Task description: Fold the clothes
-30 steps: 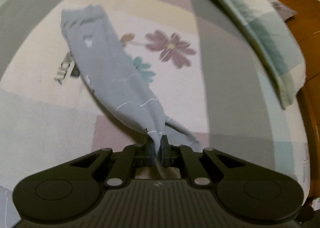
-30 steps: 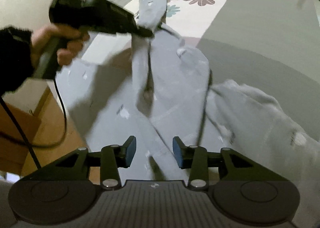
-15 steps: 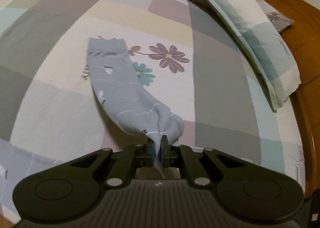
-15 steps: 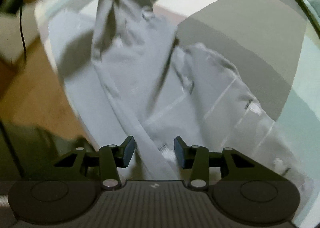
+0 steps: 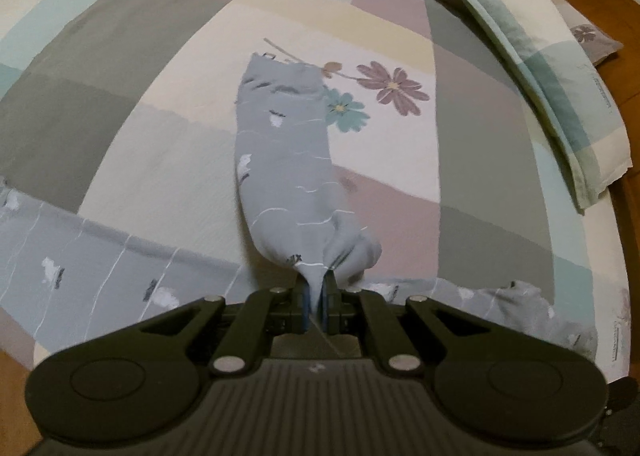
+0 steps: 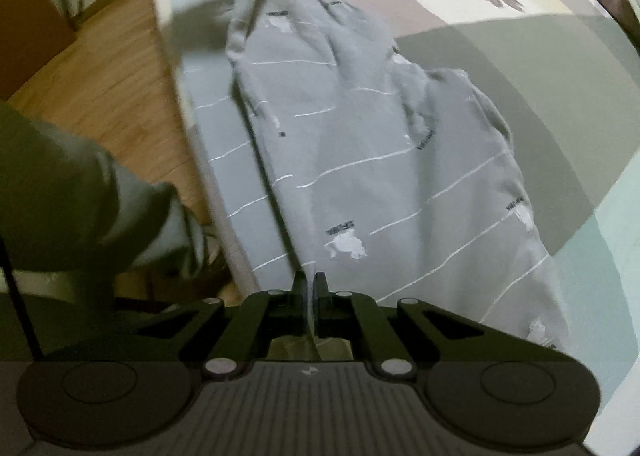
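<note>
Left wrist view showed the left gripper (image 5: 316,298) pinched tight on a gathered fold of a grey garment (image 5: 286,160), a long-sleeved top printed with thin white lines and small white patches, as far as the 2 views allowed. One sleeve-like length ran away from the jaws across the patchwork bedspread (image 5: 168,172), its cuff lying just beside the printed flowers (image 5: 390,88), while more of the same cloth lay along the near edge of the bed. A checked pillow (image 5: 560,68) sat well apart at the right. Right wrist view had the right gripper (image 6: 310,288) closed on an edge of the garment's body, which spread rumpled over the bed's edge above the wooden floor (image 6: 108,68); a person's sleeve (image 6: 76,196) showed at the left. The fabric read as light, soft and limp: it bunched into pleats at both sets of jaws, sagged between supports and draped wherever it met the bed, so it seemed unlikely to hold a crease without being laid flat. It looked neither slippery nor fragile, though a thin pinch could slide off a single layer. Seams, cuffs and hems appeared the surest places to grip, being doubled and firmer than the open panels. Whether any fold had been completed could not be told.
</note>
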Motion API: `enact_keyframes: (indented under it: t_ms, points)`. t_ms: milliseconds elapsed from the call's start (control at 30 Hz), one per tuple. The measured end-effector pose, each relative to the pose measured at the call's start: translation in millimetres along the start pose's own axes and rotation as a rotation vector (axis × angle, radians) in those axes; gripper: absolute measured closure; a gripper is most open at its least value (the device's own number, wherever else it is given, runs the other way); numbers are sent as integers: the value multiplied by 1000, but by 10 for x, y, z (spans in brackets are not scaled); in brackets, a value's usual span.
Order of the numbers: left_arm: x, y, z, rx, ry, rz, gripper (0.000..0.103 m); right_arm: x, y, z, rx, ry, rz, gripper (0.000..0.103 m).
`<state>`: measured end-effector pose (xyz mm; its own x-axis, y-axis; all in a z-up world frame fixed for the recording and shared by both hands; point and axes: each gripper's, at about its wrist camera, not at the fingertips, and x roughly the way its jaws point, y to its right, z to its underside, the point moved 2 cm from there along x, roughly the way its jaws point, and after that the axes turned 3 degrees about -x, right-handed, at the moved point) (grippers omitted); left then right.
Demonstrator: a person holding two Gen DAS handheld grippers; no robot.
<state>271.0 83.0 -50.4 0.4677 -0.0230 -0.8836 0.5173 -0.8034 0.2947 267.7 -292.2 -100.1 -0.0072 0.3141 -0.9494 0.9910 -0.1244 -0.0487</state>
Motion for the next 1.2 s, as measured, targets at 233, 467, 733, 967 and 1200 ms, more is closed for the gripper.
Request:
enact_keyframes:
  t_ms: [233, 467, 733, 967, 1200]
  points:
    - [112, -233, 175, -46, -40, -40, 100, 139, -124, 32, -161, -36, 31, 99]
    - [166, -334, 300, -60, -65, -65, 100, 151, -186, 51, -262, -50, 77, 99]
    - [309, -460, 403, -54, -108, -94, 91, 104, -362, 185, -311, -71, 105, 89]
    - [147, -437, 335, 58, -156, -120, 79, -128, -280, 261, -176, -61, 105, 81]
    - [-27, -2, 223, 318, -87, -83, 77, -107, -135, 206, -15, -26, 120, 81]
